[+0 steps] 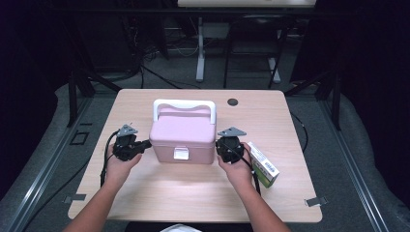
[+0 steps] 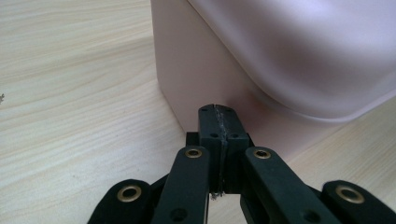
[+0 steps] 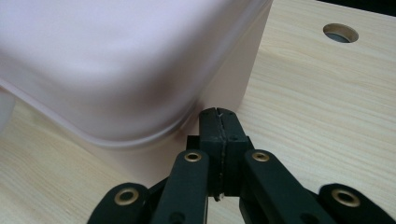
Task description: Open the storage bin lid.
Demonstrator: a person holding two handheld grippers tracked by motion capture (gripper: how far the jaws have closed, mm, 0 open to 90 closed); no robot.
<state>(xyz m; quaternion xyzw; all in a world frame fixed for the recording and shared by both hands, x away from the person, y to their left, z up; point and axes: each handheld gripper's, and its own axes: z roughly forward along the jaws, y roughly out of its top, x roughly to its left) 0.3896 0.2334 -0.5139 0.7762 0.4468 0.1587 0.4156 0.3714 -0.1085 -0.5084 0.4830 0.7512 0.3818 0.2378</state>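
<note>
Your pink box (image 1: pixel 183 137) looks like smooth plastic with a soft, matt sheen. The table (image 1: pixel 159 193) under it shows pale wood grain, smooth. Your tongs (image 2: pixel 218 116) are matt black plastic with brass-coloured rivets.

Box (image 1: pixel 183 135): pale pink body and lid, with a white carrying handle (image 1: pixel 184 105) arched behind the lid and a small white latch (image 1: pixel 181 154) on the front wall. Table (image 1: pixel 159 193): light wood tone with a fine, streaked grain pattern; a dark round hole (image 1: pixel 233 102) near its far edge. Left gripper (image 1: pixel 145 143) and right gripper (image 1: pixel 220 145): black throughout, with brass-coloured rings at the pivots of the linkage and a grey plate on top. Carton (image 1: pixel 263 165): white panel with green edges and dark printing. Floor: grey, crossed by black cables.
</note>
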